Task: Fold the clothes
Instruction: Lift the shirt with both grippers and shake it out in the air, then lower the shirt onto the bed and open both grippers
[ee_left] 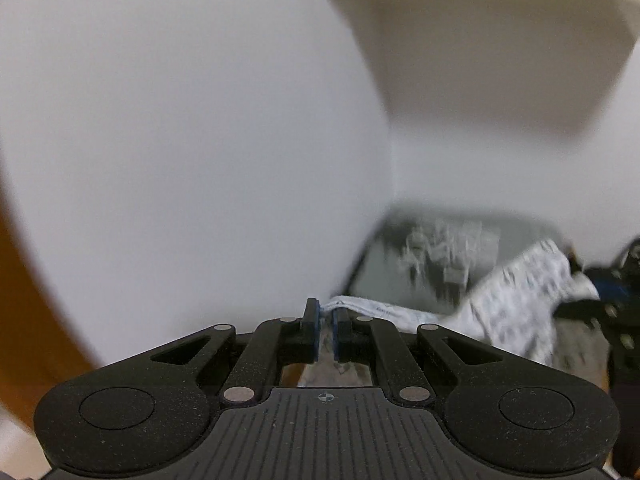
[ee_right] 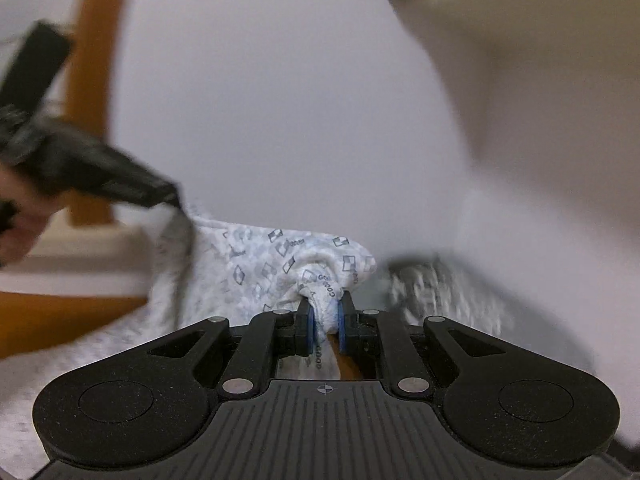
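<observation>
The white garment (ee_right: 256, 268) is the largest item under inspection. It is a pale cloth printed all over with small grey-blue tilted squares and checkered diamond marks. In the right wrist view it hangs stretched as a sagging band between the two grippers, in front of a plain white wall (ee_right: 280, 100); its lower part spreads pale and blurred toward the lower left of that view. In the left wrist view the same garment (ee_left: 516, 300) runs from the left fingers out to the right, toward the other gripper at the frame edge.

Behind the garment, low against the wall, sits a dark grey patterned surface (ee_left: 440, 256), too blurred to identify. A cream rounded object (ee_left: 500, 40) fills the upper right above the garment. An orange-brown wooden upright (ee_right: 100, 92) stands to the left of the garment.

Small printed lettering sits beside several of the square marks; near the right fingers it reads roughly "GOOD", though motion blur leaves this uncertain.

The right gripper (ee_right: 325, 322) is clamped on a bunched, knotted-looking wad of the garment, its blue pads (ee_right: 310, 328) pressed against the cloth on both sides. The left gripper (ee_left: 326, 332) is nearly closed on a thin edge of the garment, the cloth pinched between its blue pads (ee_left: 317, 332).
</observation>
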